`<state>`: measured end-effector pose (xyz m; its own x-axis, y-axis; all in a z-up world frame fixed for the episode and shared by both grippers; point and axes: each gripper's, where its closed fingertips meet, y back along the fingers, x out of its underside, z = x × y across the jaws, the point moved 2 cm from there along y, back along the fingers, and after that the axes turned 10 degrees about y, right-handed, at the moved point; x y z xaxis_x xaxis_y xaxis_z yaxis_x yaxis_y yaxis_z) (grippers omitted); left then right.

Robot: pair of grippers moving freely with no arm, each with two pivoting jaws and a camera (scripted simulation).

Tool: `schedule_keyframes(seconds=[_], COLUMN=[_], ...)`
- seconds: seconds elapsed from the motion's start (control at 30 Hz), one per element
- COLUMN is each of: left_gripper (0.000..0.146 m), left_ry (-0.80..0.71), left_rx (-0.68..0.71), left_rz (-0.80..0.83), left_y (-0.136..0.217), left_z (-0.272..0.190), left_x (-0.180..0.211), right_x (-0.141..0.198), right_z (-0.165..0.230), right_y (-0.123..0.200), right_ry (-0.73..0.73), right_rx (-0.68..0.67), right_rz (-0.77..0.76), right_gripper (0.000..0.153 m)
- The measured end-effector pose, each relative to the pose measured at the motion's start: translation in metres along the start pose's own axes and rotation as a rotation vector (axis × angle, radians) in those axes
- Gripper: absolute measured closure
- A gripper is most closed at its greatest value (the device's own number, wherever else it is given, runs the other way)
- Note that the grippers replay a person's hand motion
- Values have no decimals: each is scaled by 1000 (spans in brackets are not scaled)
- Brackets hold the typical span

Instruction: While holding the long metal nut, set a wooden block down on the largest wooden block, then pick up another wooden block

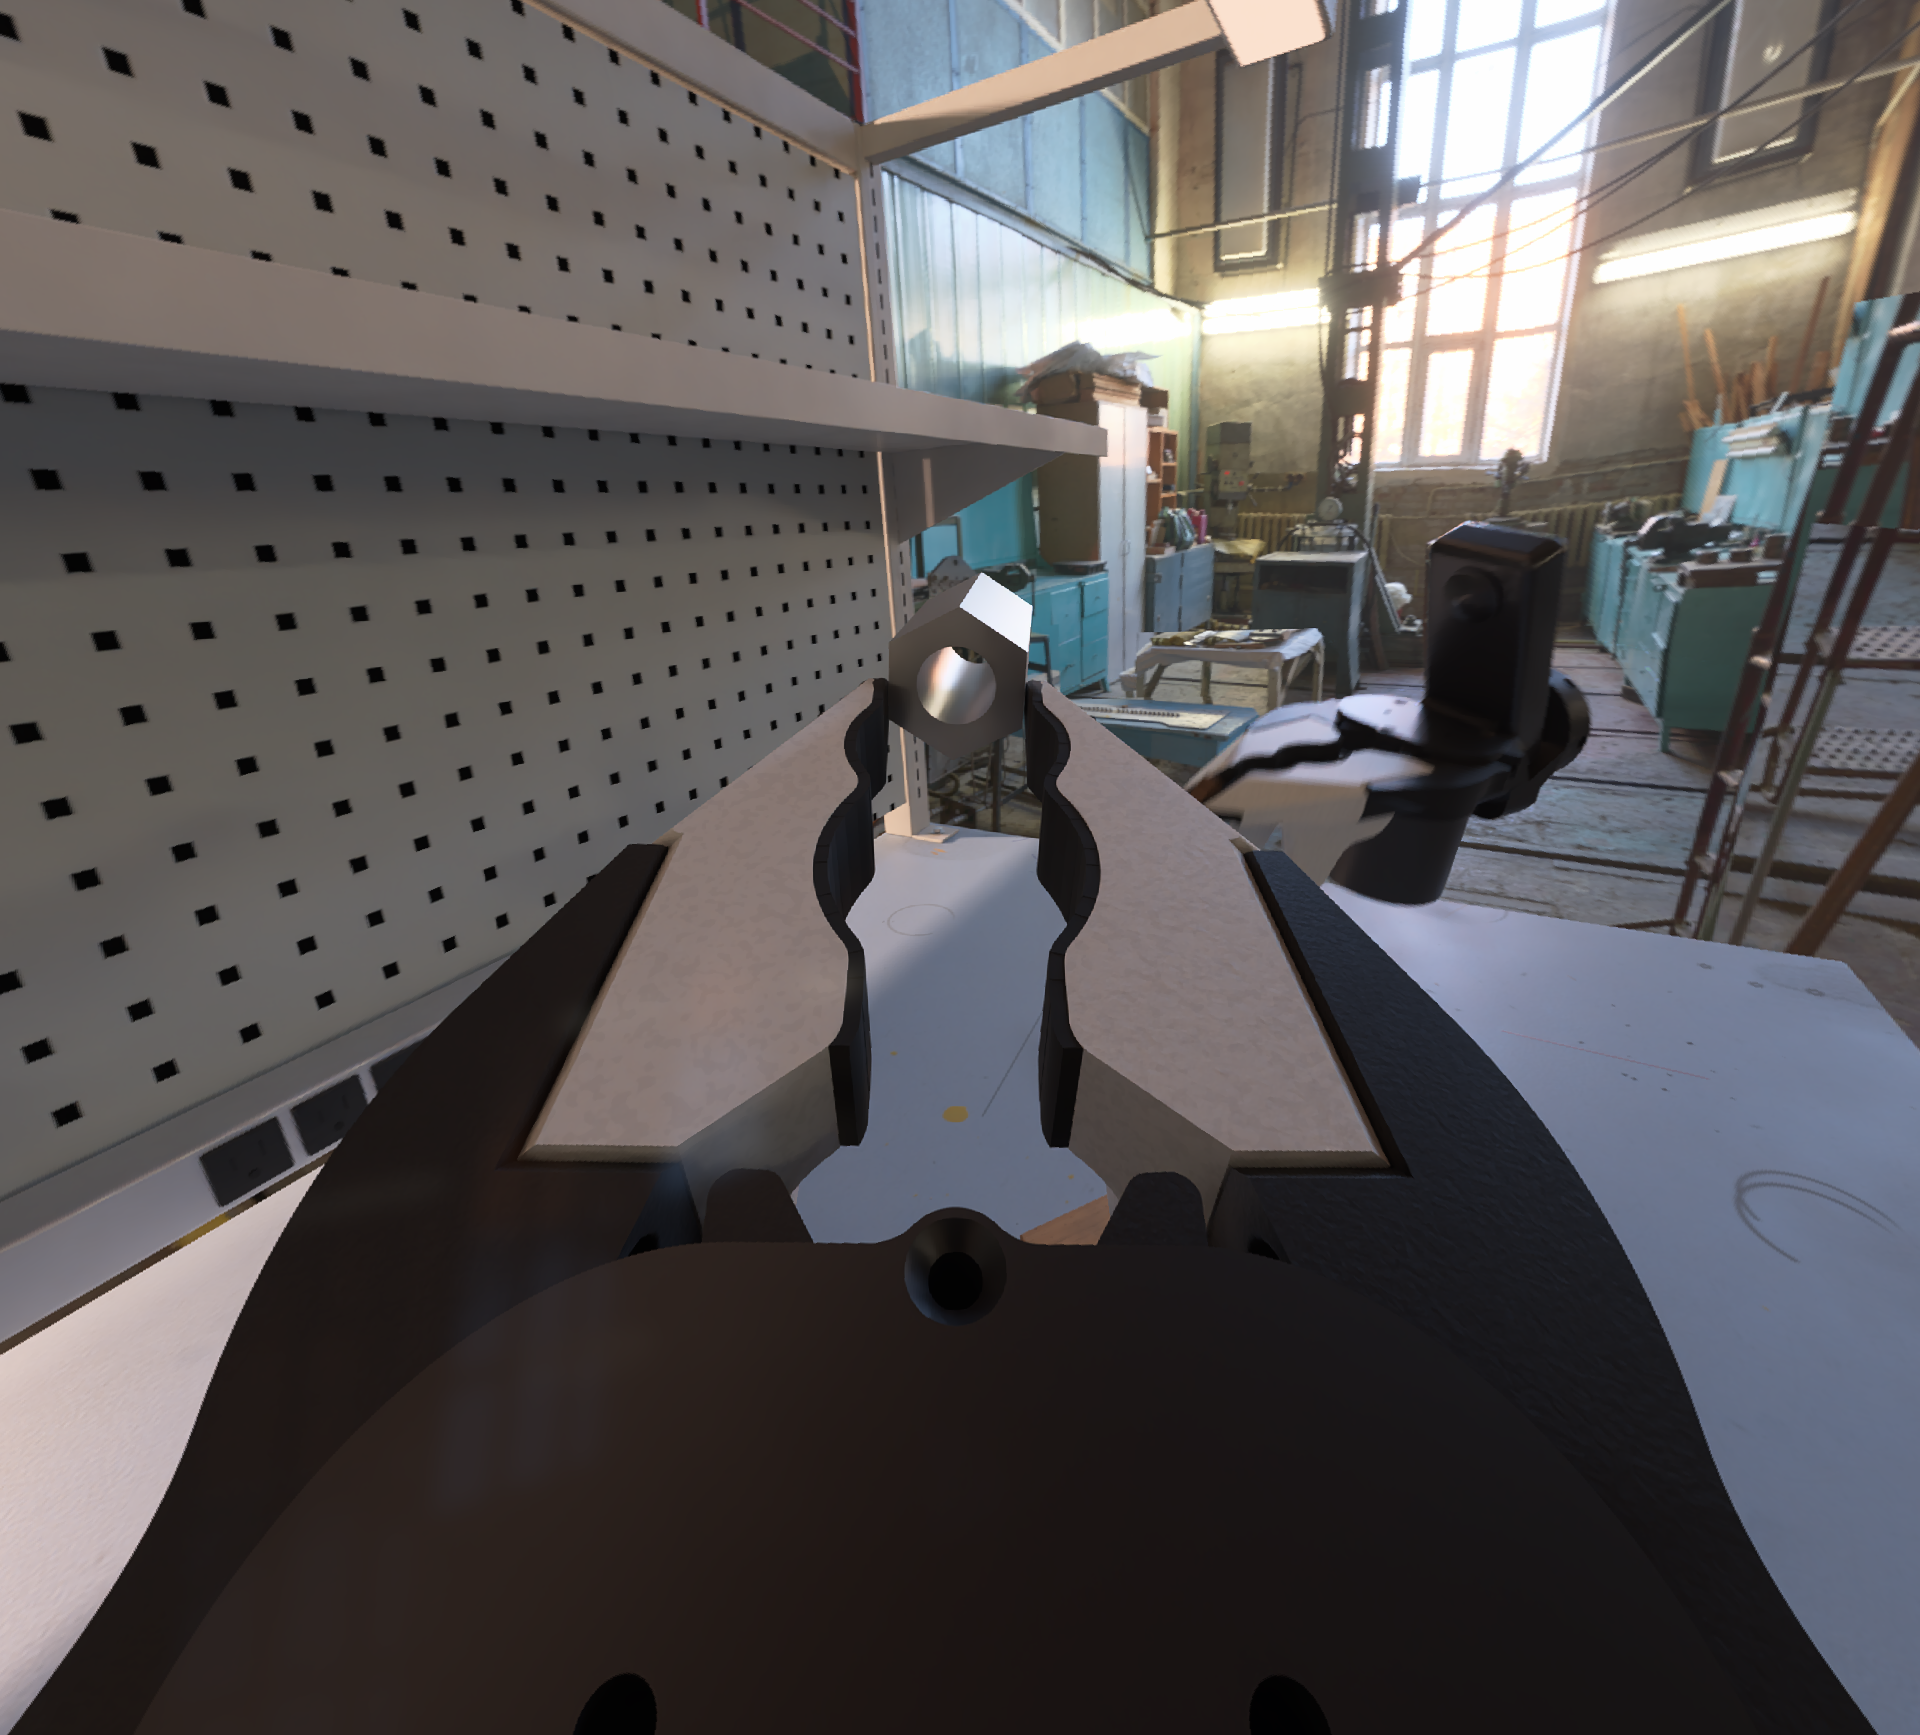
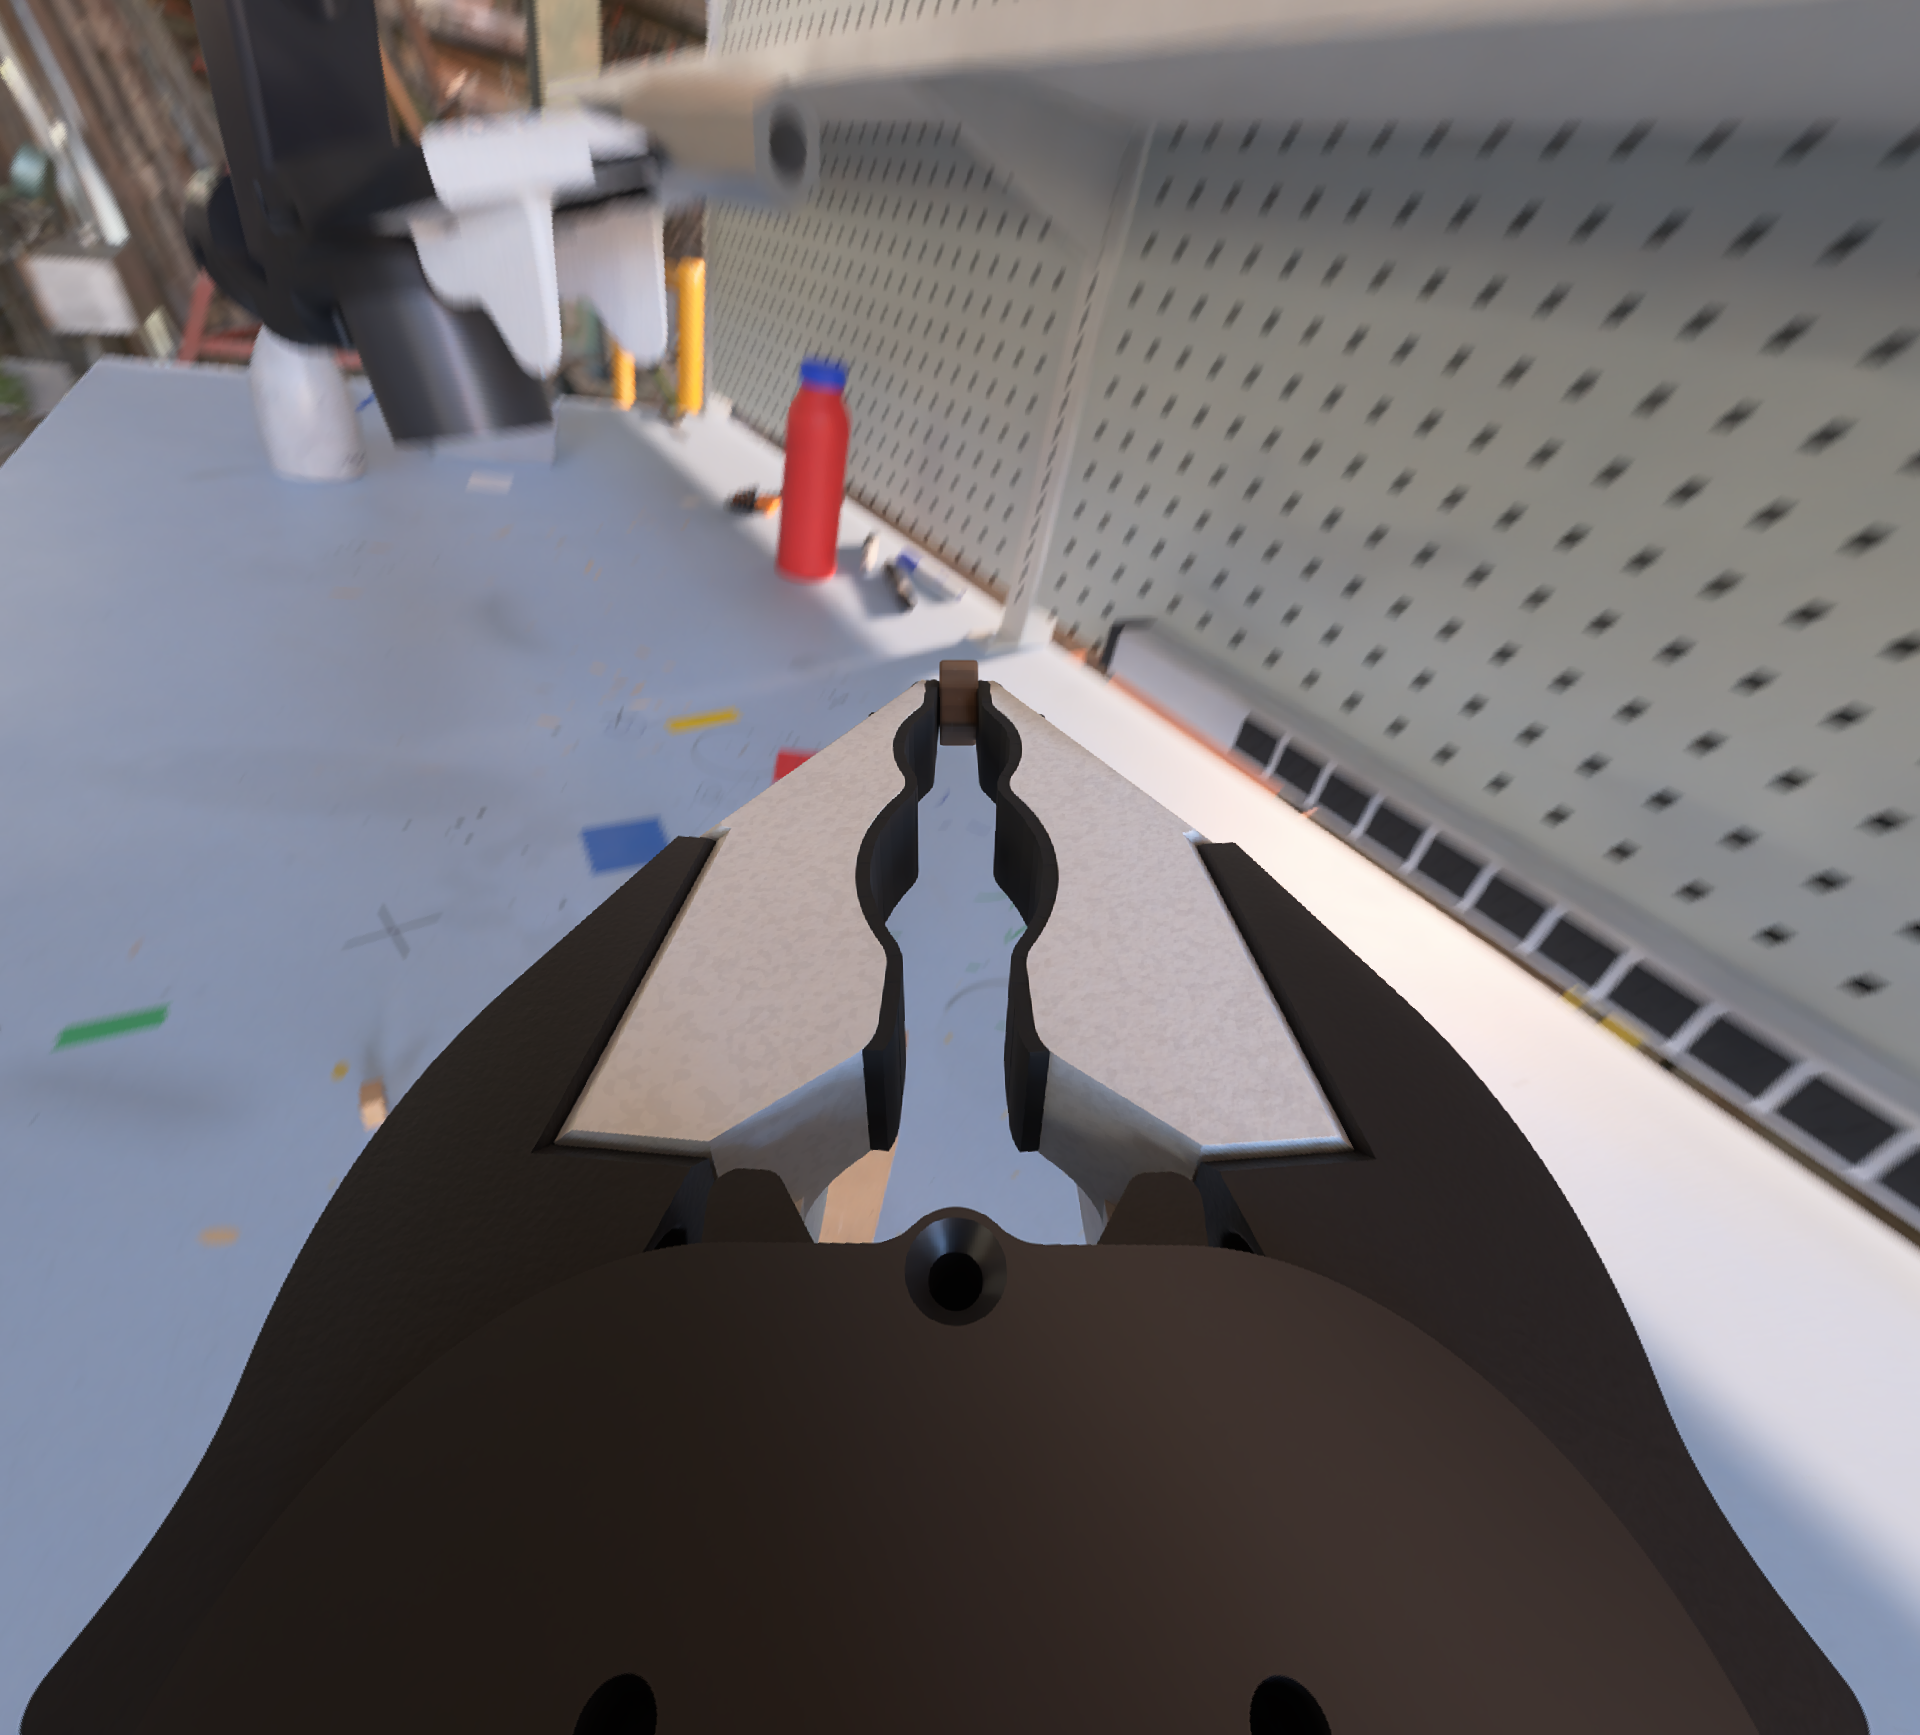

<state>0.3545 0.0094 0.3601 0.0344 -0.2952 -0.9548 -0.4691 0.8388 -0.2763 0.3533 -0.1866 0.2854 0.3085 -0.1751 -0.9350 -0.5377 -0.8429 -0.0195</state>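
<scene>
My left gripper point(image 1: 954, 698) is shut on the long metal nut point(image 1: 961, 667), a silver hexagonal piece held at the fingertips above the white table point(image 1: 1558, 1114). My right gripper point(image 2: 956, 700) is shut on a small brown wooden block point(image 2: 956, 698) at its fingertips, raised over the table point(image 2: 260, 698). A pale wooden piece point(image 2: 857, 1197) shows below between the right fingers, and another wooden bit point(image 2: 372, 1105) lies at their left edge. A wood corner point(image 1: 1065, 1220) shows under the left gripper. Each gripper shows in the other's view: the right one point(image 1: 1455, 729), the left one point(image 2: 436, 231).
A white pegboard wall point(image 1: 416, 646) with shelves point(image 1: 520, 355) stands behind the table, close on my right in the right wrist view point(image 2: 1455, 438). A red bottle with a blue cap point(image 2: 812, 470) and small bits point(image 2: 899, 573) stand by the wall. A white cup point(image 2: 307, 412) stands far left.
</scene>
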Motion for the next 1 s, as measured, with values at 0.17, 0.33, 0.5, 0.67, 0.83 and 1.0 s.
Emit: schedule_keyframes(seconds=[0.17,0.33,0.5,0.67,0.83,1.0], left_gripper=[120,120,120,120,120,120], left_ry=[7,-17,-76,-60,-34,-49], left_rx=[100,195,228,241,235,152], left_rz=[-5,-14,18,34,76,250], left_y=[-2,-6,-8,-12,-19,-28], left_z=[-23,-58,-77,-78,-73,-52], left_x=[-3,-5,-1,3,13,40], right_x=[-73,-118,-134,-138,-116,-51], right_z=[-10,-6,-5,-2,-11,-15], right_y=[64,121,150,158,140,81], right_ry=[121,198,242,209,170,-4], right_rx=[223,382,479,439,399,196], right_rz=[-190,-309,-359,-338,-216,111], right_gripper=[146,146,146,146,146,146])
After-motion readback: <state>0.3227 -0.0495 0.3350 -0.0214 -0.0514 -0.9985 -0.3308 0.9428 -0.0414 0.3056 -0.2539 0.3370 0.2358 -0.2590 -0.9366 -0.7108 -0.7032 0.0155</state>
